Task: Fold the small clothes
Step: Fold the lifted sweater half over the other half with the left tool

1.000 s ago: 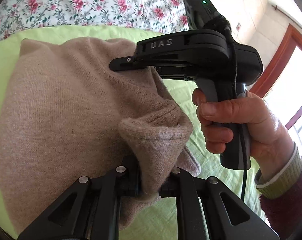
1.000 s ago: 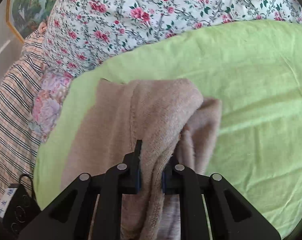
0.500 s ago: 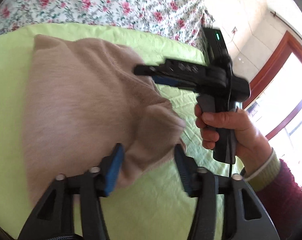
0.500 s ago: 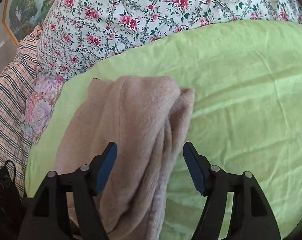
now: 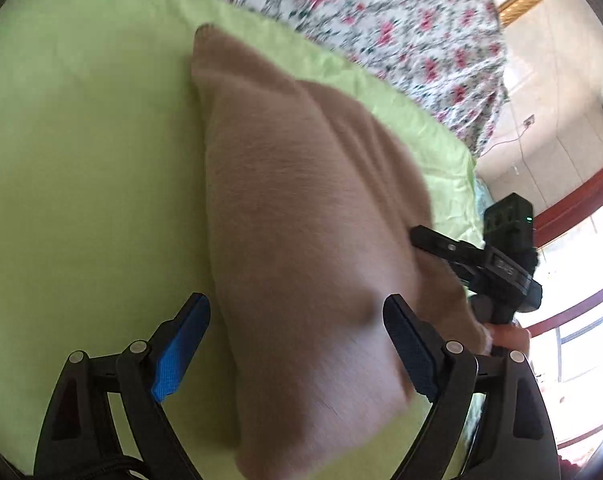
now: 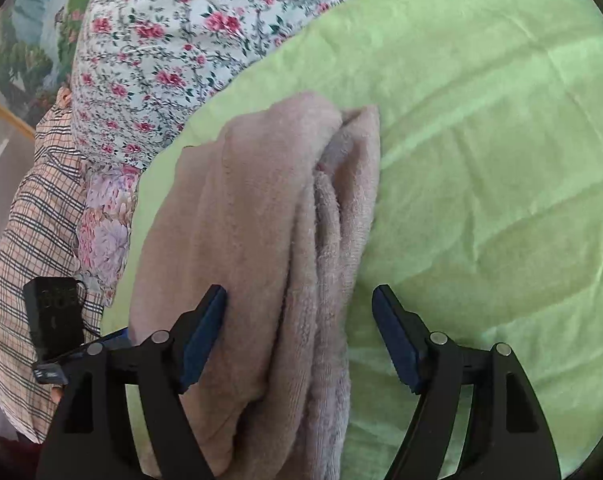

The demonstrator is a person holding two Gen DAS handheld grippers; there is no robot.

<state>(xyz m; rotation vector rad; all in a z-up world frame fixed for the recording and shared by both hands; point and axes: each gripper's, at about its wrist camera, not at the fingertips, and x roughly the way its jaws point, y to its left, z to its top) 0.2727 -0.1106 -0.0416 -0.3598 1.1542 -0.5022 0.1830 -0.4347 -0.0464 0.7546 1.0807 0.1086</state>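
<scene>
Left wrist view: left gripper [image 5: 297, 344] spread wide, blue pads clear of the cloth on both sides, gripping nothing. Beige knit garment [image 5: 301, 216] lies folded on the green sheet [image 5: 81, 160], a long slab running from between the jaws away toward the floral quilt [image 5: 381, 20]; its near end sits between the open fingers and just under them. View is motion-blurred, so knit detail is soft. At right the other handheld unit shows side-on, a green light lit on its top block; raised lettering on its body is too blurred to read, possibly three characters. A bare hand [image 5: 505, 336] holds its grip beside the garment's right edge. Right wrist view: right gripper [image 6: 299, 340] also wide open, holding nothing. The garment shows here as stacked folds, fluffier layers exposed along its right edge, the near end lying between the two fingers, nearer the left pad and perhaps touching it. Green sheet fills the right. Floral quilt above, a plaid cloth [image 6: 29, 240] at far left, a dark device [image 6: 53, 312] with unreadable markings over it.
</scene>
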